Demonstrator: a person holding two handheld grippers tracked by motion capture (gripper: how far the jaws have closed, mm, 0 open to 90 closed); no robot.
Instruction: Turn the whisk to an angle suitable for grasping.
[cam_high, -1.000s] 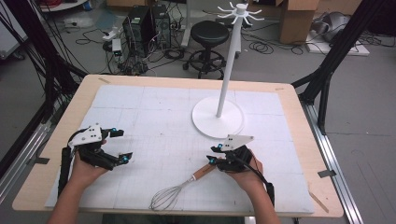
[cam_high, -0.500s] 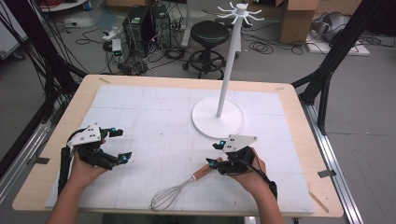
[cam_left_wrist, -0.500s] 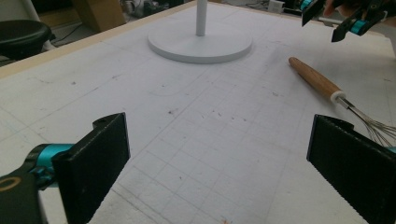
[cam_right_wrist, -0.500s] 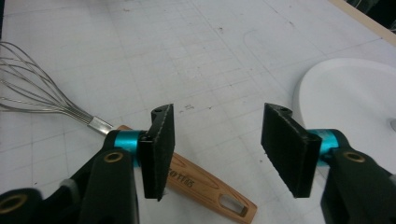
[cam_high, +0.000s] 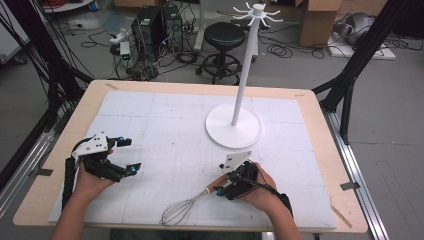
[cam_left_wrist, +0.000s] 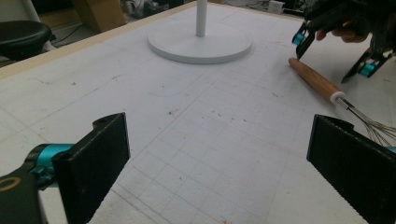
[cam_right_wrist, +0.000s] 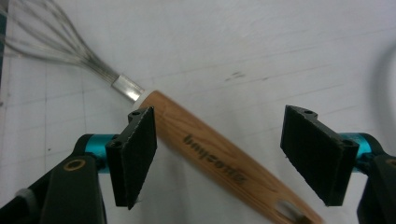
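Spread wide, the right gripper (cam_right_wrist: 217, 156) is straddling the wooden handle of the whisk (cam_right_wrist: 205, 154) in the right gripper view, with its jaws standing open on either side and the handle running diagonally from the upper left toward the lower right of the frame. The whisk (cam_high: 192, 204) is lying flat on the white mat (cam_high: 165, 125) in the lower middle of the high view, wire loops pointing toward the bottom edge, and the right gripper (cam_high: 227, 187) is sitting over the handle end. At the lower left of that frame the left gripper (cam_high: 127, 156) is hovering over bare mat, jaws wide apart and holding nothing. Farther up, right of centre, the white stand (cam_high: 233, 125) is rising from its round base.
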